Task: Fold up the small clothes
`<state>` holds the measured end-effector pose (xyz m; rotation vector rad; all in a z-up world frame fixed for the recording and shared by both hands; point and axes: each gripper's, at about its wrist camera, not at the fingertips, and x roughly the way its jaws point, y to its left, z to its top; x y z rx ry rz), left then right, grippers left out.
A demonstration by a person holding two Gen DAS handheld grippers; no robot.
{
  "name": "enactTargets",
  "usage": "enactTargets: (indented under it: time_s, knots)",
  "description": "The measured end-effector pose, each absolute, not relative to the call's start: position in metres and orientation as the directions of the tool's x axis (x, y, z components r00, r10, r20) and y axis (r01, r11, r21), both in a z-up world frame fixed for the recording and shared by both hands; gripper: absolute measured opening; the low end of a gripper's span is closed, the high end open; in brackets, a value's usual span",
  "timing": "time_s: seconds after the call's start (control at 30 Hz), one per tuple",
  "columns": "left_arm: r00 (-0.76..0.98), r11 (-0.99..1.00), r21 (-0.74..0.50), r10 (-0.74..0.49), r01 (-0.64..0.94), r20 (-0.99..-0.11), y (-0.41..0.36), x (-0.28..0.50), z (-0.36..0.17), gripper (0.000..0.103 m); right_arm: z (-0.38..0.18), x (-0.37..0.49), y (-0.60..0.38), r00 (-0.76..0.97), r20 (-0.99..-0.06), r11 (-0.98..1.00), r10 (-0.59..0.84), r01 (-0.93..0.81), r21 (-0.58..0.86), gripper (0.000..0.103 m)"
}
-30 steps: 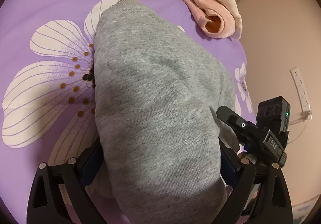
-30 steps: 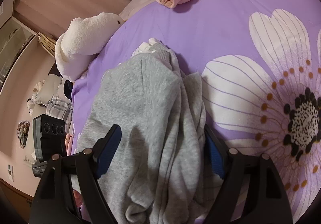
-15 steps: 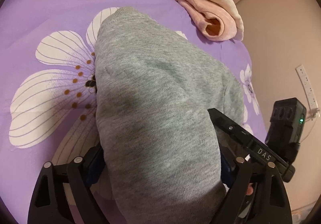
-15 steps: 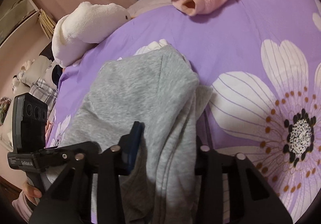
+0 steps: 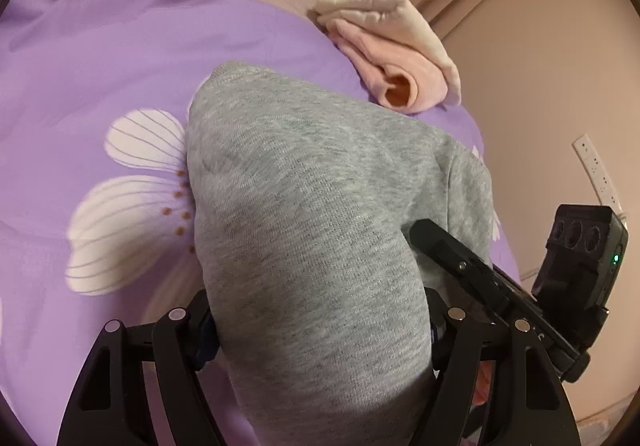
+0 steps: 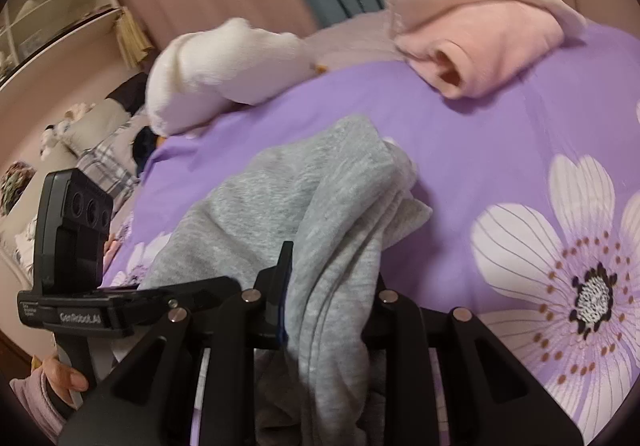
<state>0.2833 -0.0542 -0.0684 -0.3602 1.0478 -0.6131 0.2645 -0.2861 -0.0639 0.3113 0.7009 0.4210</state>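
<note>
A grey knit garment (image 5: 304, 206) lies bunched on the purple flowered bedspread (image 5: 100, 66). Its near end rises between the fingers of my left gripper (image 5: 320, 310). The jaws are closing and the pads press on a thick roll of the cloth. In the right wrist view, my right gripper (image 6: 332, 278) is closing on a narrow fold of the same grey garment (image 6: 320, 198). Its left pad shows against the cloth and its right pad is hidden under it. The garment's far end rests on the bed.
A folded pink garment (image 5: 400, 62) (image 6: 480, 46) lies at the bed's far edge. A white plush toy (image 6: 224, 74) rests beside it. Curtains and shelves stand behind. A white power strip (image 5: 596, 170) hangs on the wall. A person's hand (image 6: 60, 378) grips the left gripper's handle.
The right jaws went from wide to narrow on a fold of the grey garment. The left jaws narrowed a little. Both grippers rose and the cloth's near end lifted with them.
</note>
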Motion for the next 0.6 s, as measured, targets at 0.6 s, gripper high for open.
enactTargets:
  time_s: [0.6]
  knots:
    - [0.363,0.837,-0.515,-0.546,0.186,-0.756,0.021,0.268,-0.083,0.075,-0.075,0.256,-0.210,0.589,-0.584,0.826,0.559,-0.335,0.453,0.025]
